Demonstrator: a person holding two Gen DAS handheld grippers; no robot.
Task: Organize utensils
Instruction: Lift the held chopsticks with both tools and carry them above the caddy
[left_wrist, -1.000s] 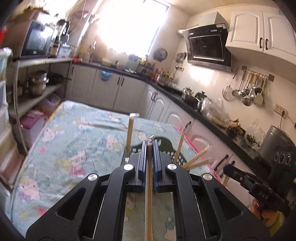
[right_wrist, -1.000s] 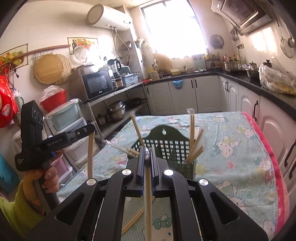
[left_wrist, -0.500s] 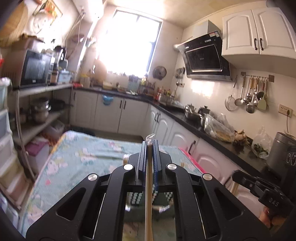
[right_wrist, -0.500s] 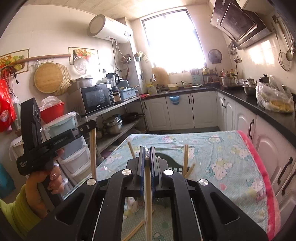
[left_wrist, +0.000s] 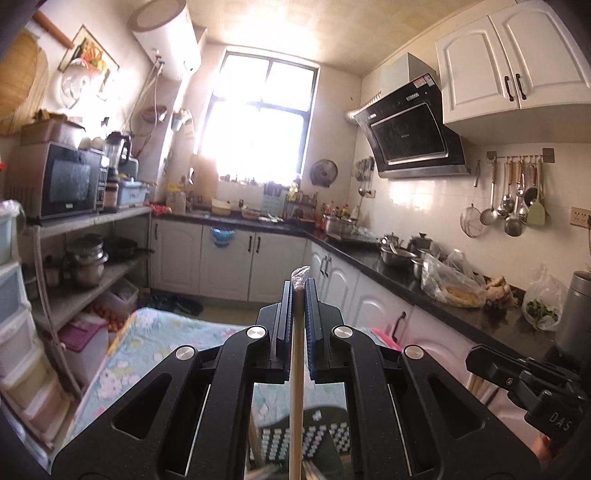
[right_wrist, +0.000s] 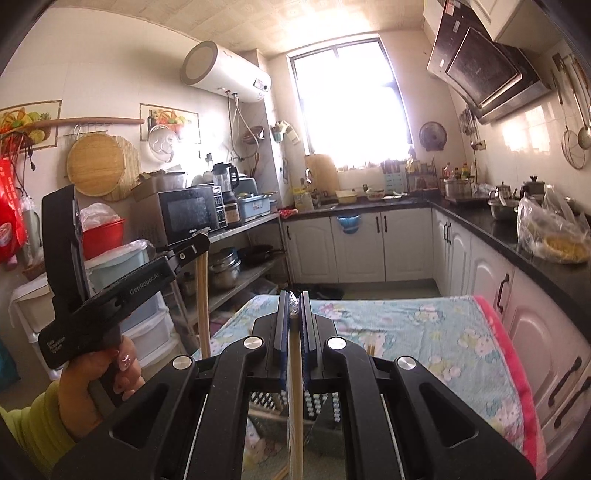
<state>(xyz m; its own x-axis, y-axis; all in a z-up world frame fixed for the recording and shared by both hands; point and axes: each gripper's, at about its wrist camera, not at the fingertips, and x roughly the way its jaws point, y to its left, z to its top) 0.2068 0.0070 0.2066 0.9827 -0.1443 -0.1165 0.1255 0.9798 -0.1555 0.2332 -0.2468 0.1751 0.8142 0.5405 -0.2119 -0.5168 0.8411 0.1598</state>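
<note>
My left gripper (left_wrist: 299, 291) is shut on a long wooden chopstick (left_wrist: 296, 398) with a clear wrapper at its tip. It hangs above the dark green slotted basket (left_wrist: 317, 435), which peeks out low between the gripper arms. My right gripper (right_wrist: 294, 308) is shut on a second wooden chopstick (right_wrist: 295, 391), also above the basket (right_wrist: 271, 406). In the right wrist view the left gripper (right_wrist: 201, 236) shows at the left, held by a hand (right_wrist: 110, 369), its chopstick (right_wrist: 203, 302) hanging straight down. The right gripper (left_wrist: 517, 376) sits low right in the left wrist view.
The basket stands on a table under a cartoon-print cloth (right_wrist: 406, 332) with a pink edge. More chopsticks (right_wrist: 371, 349) poke up from the basket. White cabinets and a black counter (right_wrist: 535, 251) run along the right; shelves with a microwave (right_wrist: 188, 218) stand left.
Both grippers have risen with their chopsticks still clamped. The basket and table have dropped low in both views, and more of the wall and ceiling shows.
</note>
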